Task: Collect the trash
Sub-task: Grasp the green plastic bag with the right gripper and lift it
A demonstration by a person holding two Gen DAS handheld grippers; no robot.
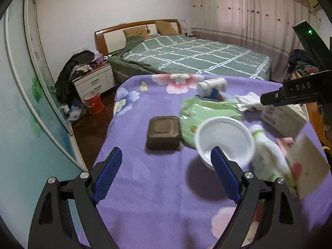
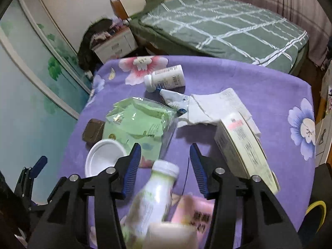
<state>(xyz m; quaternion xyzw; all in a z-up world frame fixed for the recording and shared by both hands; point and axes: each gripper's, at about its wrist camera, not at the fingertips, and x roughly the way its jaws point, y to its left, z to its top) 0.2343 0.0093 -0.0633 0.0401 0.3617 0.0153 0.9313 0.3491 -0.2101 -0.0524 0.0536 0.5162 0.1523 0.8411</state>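
Trash lies on a table with a purple flowered cloth (image 1: 157, 186). A white paper bowl (image 1: 225, 140) sits just beyond my left gripper's right finger; it also shows in the right wrist view (image 2: 104, 155). My left gripper (image 1: 166, 155) is open and empty above the cloth. My right gripper (image 2: 165, 154) is open, with a white and green drink bottle (image 2: 154, 197) lying between its fingers, untouched. Nearby lie a green plastic bag (image 2: 139, 122), a brown square box (image 1: 164, 132), a white pill bottle (image 2: 166, 77), a squeezed tube (image 2: 174, 98), crumpled tissue (image 2: 215, 105) and a cream carton (image 2: 242, 145).
A bed with a green checked cover (image 1: 193, 54) stands behind the table. A white nightstand piled with clothes (image 1: 91, 76) and a red bucket (image 1: 93, 102) are at the left. A sliding wardrobe door (image 1: 25, 103) lines the left side. Pink packaging (image 2: 195, 211) lies near the table's front edge.
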